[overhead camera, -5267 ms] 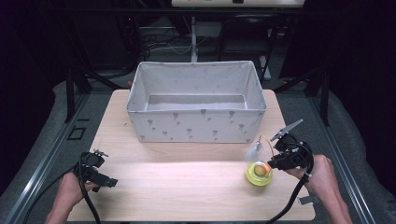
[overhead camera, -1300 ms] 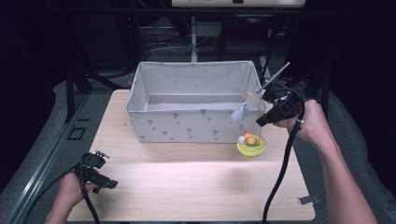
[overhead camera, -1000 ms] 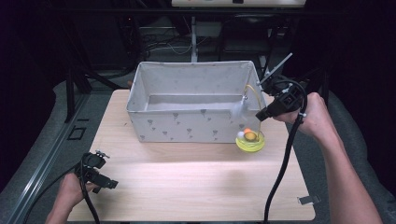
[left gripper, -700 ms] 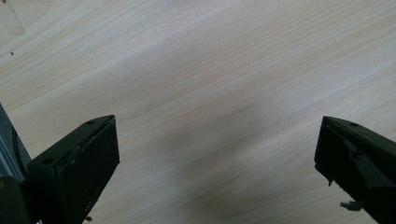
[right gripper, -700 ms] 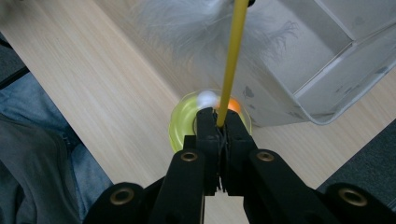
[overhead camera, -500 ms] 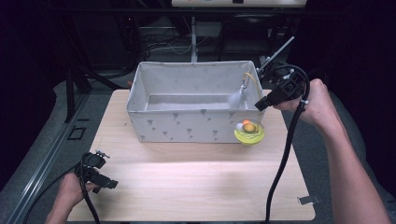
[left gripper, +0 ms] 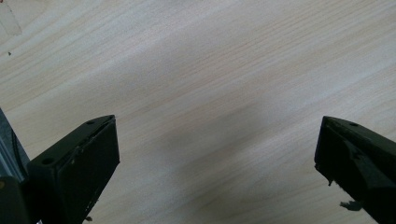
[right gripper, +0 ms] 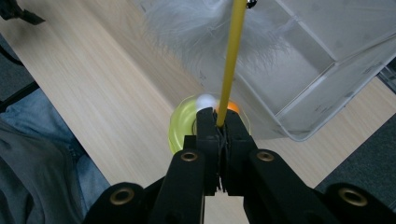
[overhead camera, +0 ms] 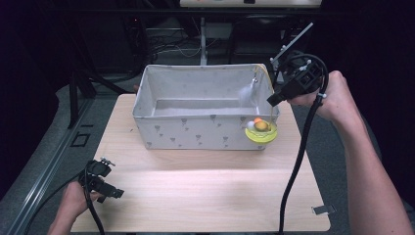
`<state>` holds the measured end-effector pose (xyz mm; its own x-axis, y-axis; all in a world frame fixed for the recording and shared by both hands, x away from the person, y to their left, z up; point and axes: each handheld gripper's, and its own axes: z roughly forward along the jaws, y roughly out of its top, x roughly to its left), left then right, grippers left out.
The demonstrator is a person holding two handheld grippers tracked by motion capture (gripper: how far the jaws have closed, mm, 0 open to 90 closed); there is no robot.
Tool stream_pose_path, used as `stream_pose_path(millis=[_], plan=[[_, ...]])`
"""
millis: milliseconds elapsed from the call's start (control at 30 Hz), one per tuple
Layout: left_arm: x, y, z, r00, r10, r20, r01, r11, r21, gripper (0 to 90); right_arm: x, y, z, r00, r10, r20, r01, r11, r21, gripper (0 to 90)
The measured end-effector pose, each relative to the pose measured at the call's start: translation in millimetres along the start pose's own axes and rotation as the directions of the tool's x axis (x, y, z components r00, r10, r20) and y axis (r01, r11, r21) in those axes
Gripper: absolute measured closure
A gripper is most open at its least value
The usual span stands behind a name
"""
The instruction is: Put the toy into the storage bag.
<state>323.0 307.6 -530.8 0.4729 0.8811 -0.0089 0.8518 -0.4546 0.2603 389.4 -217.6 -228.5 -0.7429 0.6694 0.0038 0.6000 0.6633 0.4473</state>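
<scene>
The right gripper point(overhead camera: 272, 99) is held up in the air by the right end of the grey fabric bin point(overhead camera: 205, 128). Its jaws are pinched tight on a thin yellow rod point(right gripper: 232, 60). This rod is part of a cat toy point(overhead camera: 261, 131) with a round yellow base. A white ball point(right gripper: 206, 101) and an orange ball point(right gripper: 230, 108) sit in the base. The base hangs in front of the bin's right front corner, just above the wooden table point(overhead camera: 205, 196). A fluffy white feather point(right gripper: 205, 29) hangs near the top of the rod, over the open bin.

The bin wall is right beside the toy, so it stands in the way. The bin has small grey shapes printed on it.

The left gripper point(overhead camera: 110, 190) is low at the near left of the table, well apart from the toy. Its jaws are wide apart with nothing between them.

A small clear clip point(overhead camera: 324, 209) lies near the right front corner of the table.

In the right gripper view the jaws hide much of the yellow base. The top of the rod is cut off there. In the high view the feather is blurry and hard to see. Dark frames and cables behind the table are hard to make out.
</scene>
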Motion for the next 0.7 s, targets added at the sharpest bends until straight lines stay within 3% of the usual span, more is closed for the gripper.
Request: stream_pose_path(millis=[233, 700], plan=[[-0.3, 0.2, 0.3, 1.0000, 0.001, 0.003, -0.001, 1.0000, 0.004, 0.1, -6.2, 6.7, -9.9, 1.0000, 0.010, 0.002, -0.010, 1.000, -0.011, 88.2], [-0.8, 0.9, 0.9, 1.0000, 0.007, 0.005, -0.007, 0.9999, 0.015, 0.1, -19.7, 19.2, -21.5, 0.9982, 0.036, 0.048, -0.034, 0.999, -0.038, 88.2]])
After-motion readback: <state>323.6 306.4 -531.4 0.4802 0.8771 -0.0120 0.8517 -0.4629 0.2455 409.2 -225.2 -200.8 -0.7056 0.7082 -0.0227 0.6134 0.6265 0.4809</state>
